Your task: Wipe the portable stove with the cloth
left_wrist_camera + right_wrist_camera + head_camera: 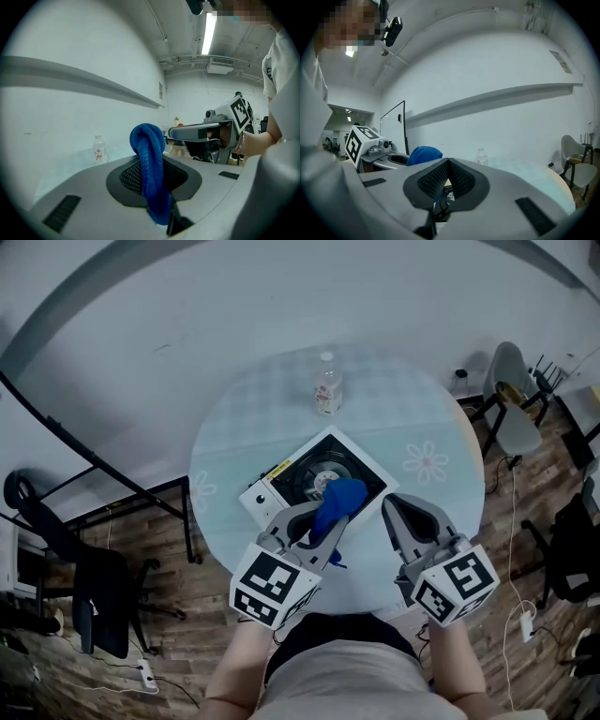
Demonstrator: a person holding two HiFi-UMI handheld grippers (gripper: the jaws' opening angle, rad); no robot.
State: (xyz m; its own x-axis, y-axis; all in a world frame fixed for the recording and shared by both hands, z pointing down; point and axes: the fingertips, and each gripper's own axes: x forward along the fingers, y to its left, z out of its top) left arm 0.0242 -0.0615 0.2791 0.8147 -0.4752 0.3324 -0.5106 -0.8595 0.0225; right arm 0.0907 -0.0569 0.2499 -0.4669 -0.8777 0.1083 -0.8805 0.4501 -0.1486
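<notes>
Holding the cloth: the blue cloth point(336, 501) is clamped in the left tongs point(152, 187); it is pinched through its middle, with a rolled bunch standing above the pads and a tail hanging below.
Right tongs: the right tongs point(449, 174) are closed pad to pad, with nothing between them; they are held just beside the left pair, over the near part of the bench point(422, 418).
Stove: the portable stove point(305, 474) sits near the middle of the round bench, set cornerwise to the person — white casing, black top with a round burner.
Cloth over stove: in the head view the bunch is seen over the near corner of the black top; contact with the surface cannot be told from any view.
Other things: a clear bottle point(327, 390) stands upright beyond the stove, well apart from both tongs.
Done so far: the pick-up is judged finished, since the cloth is gripped and is held over the stove.
Left to do: the wiping itself is judged to be at or near its start; no streak, wet patch or cleaned band can be made out on the top, so nothing can be counted as wiped — strokes across the black top and the white casing are not yet shown.
</notes>
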